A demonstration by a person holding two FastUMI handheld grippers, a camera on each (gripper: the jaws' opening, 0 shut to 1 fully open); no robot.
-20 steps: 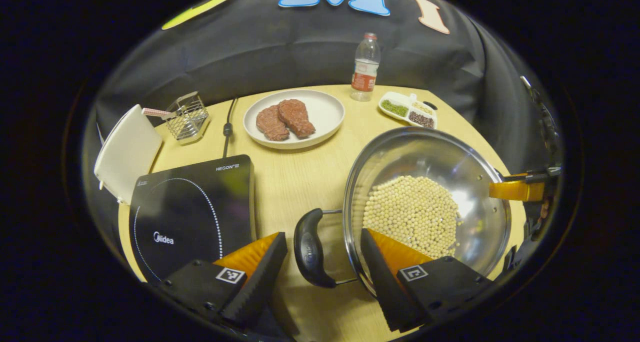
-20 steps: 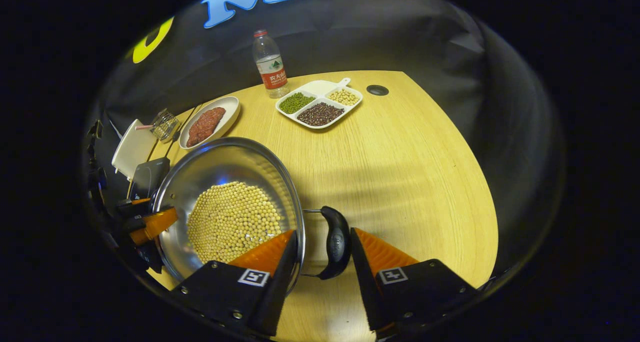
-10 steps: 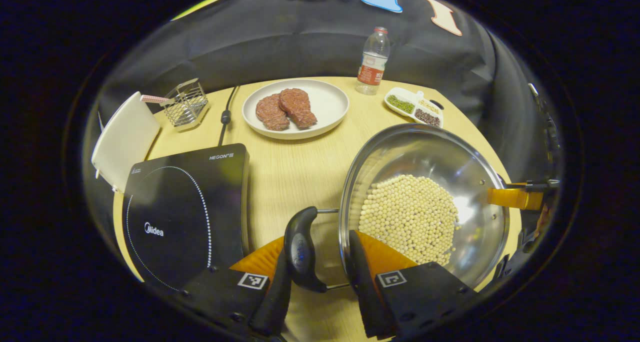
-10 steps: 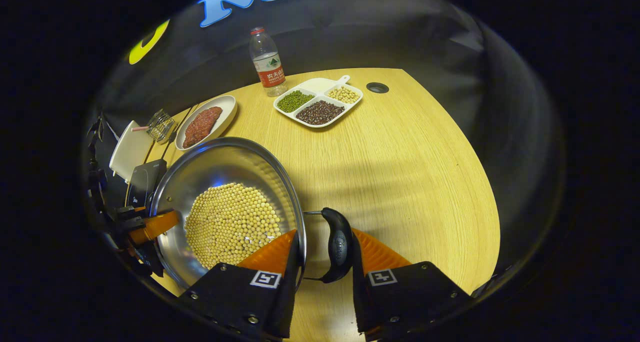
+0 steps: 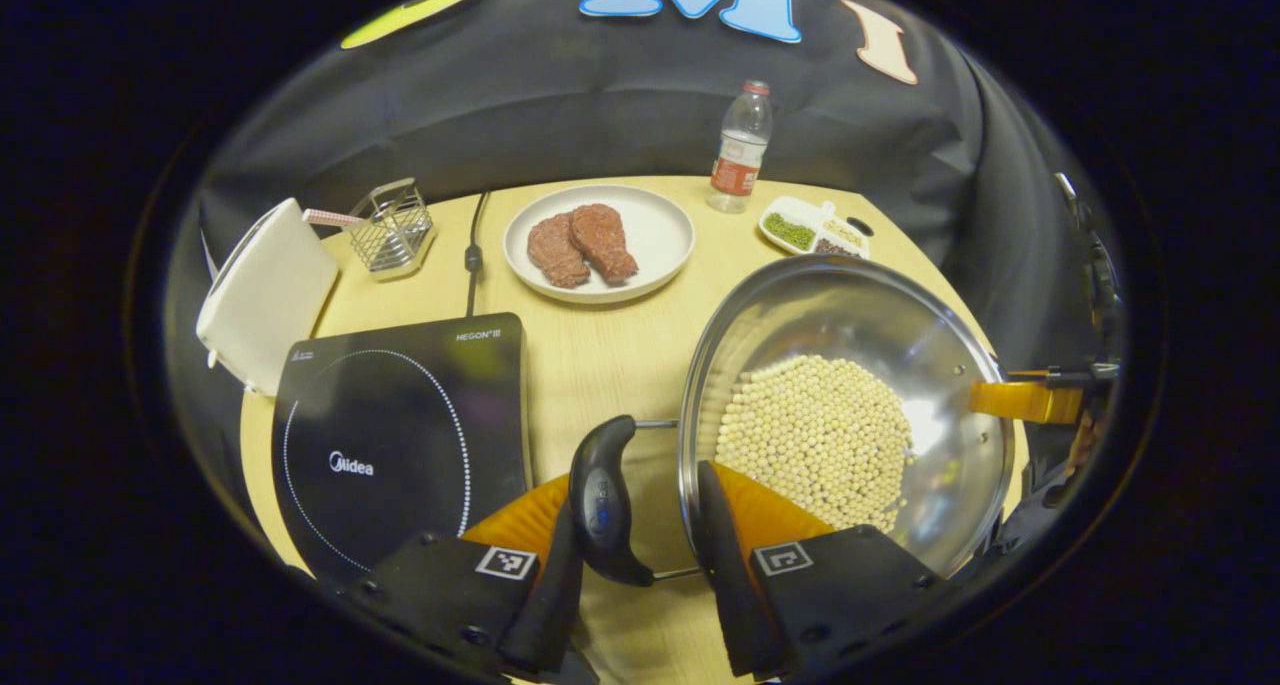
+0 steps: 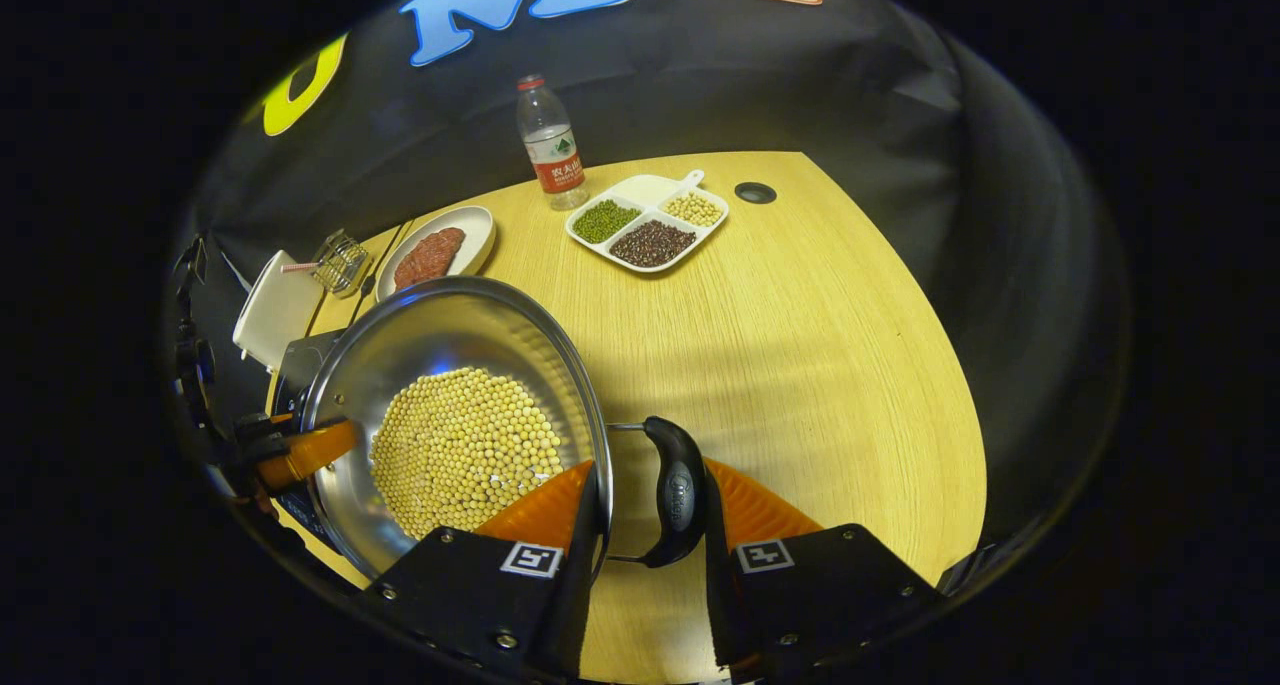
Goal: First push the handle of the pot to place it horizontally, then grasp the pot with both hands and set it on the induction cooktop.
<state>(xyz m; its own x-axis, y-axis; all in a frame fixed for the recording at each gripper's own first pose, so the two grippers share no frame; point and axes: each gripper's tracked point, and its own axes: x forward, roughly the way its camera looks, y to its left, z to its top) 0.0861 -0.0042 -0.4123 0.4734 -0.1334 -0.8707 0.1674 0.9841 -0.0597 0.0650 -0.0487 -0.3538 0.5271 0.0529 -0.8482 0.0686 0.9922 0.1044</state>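
My left tool (image 5: pixel 632 555) is pinched on the pot's left handle (image 5: pixel 601 500), one finger outside the black grip, the other between grip and rim. My right tool (image 6: pixel 648 555) is pinched the same way on the right handle (image 6: pixel 680 490). Both handles lie level, so I judge the push step done and the two-handed grasp made.

The pot (image 5: pixel 850 405), holding beans (image 5: pixel 815 440), sits right of the cooktop (image 5: pixel 395 435) and apart from it, over the desk (image 5: pixel 590 360). Remaining: carry it left and set it on the ring.

I cannot tell whether the pot's base is touching the desk or lifted; its underside is hidden. In the right gripper view the pot hides most of the cooktop. My far tool shows small at each view's edge, and its grip is hard to read there.
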